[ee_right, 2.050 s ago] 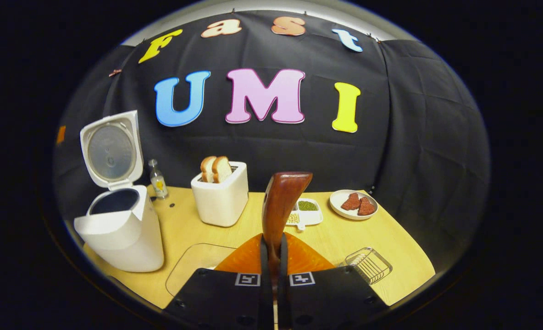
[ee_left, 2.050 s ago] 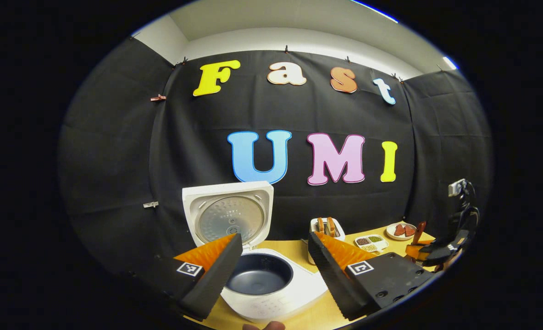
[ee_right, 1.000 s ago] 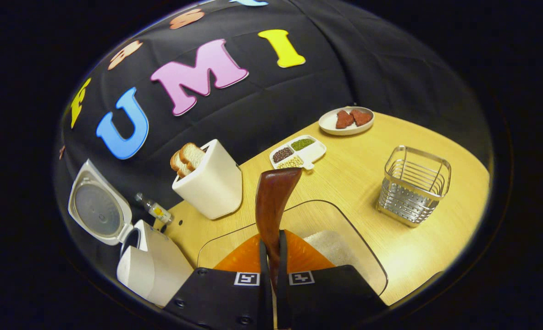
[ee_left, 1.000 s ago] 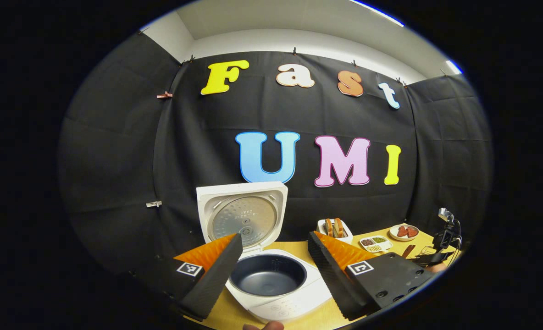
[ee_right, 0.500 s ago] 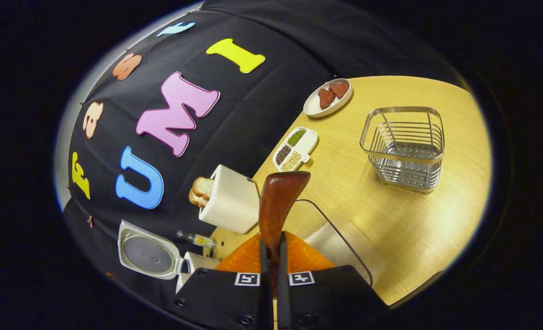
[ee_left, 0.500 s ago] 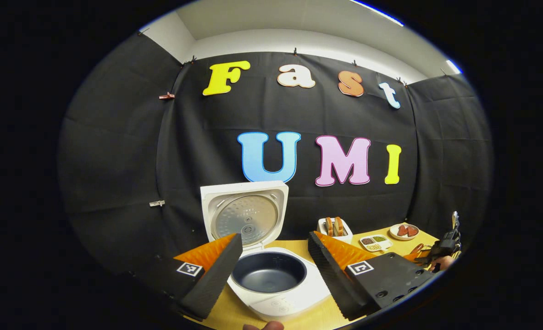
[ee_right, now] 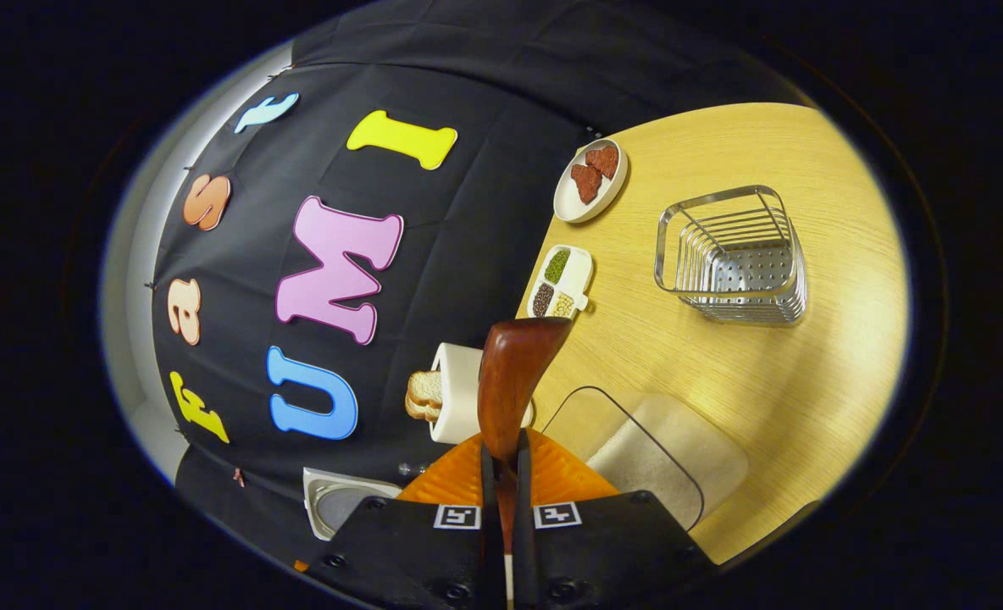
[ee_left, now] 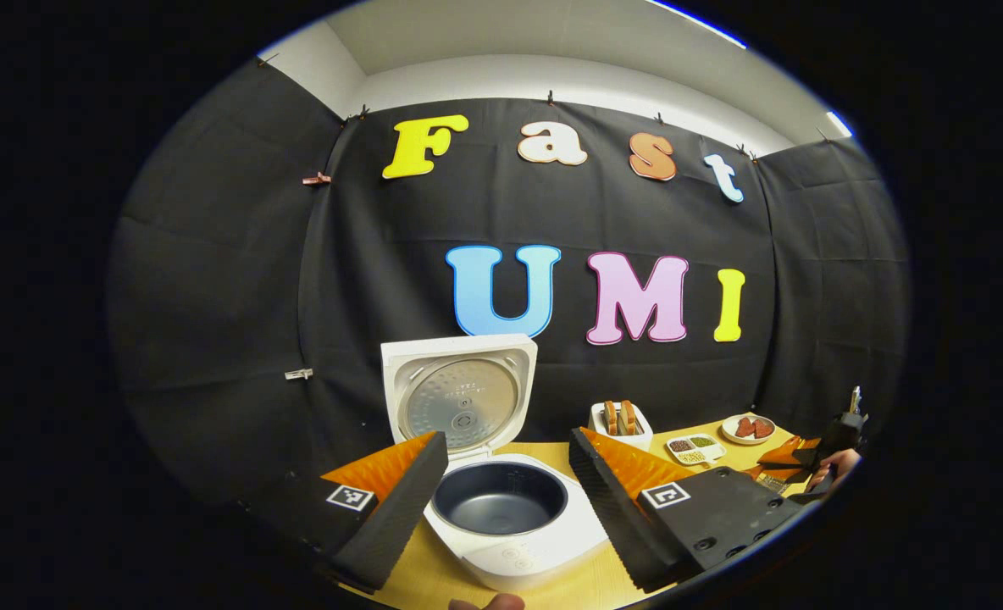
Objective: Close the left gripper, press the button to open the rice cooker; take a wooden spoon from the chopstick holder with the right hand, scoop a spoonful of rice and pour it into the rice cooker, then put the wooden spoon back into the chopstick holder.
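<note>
The white rice cooker (ee_left: 544, 551) stands with its lid (ee_left: 459, 398) raised and its dark inner pot (ee_left: 499, 500) bare. My left gripper (ee_left: 508, 440) hovers open just in front of it, one finger on each side of the pot. My right gripper (ee_right: 501, 462) is shut on the handle of the brown wooden spoon (ee_right: 514, 373), whose bowl points away from me. That view is rolled hard to one side. White rice (ee_right: 645, 466) lies in a clear tray (ee_right: 637, 407) right beside the fingers. The wire chopstick holder (ee_right: 730, 254) stands beyond it with nothing in it. The right gripper (ee_left: 806, 457) appears far right in the left gripper view.
On the wooden table (ee_right: 764, 373) stand a white toaster (ee_right: 459, 394) with bread slices, a three-part dish of beans (ee_right: 561, 280) and a plate (ee_right: 573, 199) with red pieces. The cooker lid (ee_right: 340, 500) peeks in at the lower left of the right gripper view.
My right gripper has rolled further sideways and dropped toward the rice tray, still holding the spoon. The left gripper has drifted slightly left and stays open.
</note>
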`<state>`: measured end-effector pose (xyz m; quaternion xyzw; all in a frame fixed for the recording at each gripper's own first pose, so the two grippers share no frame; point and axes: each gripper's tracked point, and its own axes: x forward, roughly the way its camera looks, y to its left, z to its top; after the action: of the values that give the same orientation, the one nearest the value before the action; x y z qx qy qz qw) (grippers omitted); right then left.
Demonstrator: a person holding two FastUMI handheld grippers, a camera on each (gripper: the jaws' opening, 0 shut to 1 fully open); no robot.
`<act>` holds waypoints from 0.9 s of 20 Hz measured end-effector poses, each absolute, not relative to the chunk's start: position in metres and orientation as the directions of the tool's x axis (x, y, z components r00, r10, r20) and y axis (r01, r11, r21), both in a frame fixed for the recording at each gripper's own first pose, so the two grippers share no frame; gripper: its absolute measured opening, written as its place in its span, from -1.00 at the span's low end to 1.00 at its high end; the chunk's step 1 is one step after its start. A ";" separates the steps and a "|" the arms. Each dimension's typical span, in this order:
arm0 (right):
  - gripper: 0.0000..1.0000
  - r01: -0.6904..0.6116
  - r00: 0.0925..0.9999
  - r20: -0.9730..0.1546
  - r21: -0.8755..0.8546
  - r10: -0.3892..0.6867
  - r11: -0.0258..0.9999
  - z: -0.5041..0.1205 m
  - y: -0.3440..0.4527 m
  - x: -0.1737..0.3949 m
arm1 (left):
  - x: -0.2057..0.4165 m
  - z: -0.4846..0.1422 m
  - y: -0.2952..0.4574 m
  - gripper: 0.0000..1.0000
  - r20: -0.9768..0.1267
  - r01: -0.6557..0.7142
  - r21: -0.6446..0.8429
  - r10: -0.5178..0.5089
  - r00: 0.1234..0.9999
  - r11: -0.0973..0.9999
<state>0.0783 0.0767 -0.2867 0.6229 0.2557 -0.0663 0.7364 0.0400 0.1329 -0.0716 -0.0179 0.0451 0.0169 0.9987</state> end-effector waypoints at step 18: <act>-0.84 0.255 0.836 -0.282 0.959 0.470 0.121 -0.123 0.259 0.132 | 0.014 -0.095 0.176 0.98 -0.108 -0.122 -0.070 0.114 0.988 0.990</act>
<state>0.1321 0.2586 -0.1225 0.6585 0.2753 0.0773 0.6962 0.0137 0.1758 -0.0949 -0.0381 0.0520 0.0591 0.9962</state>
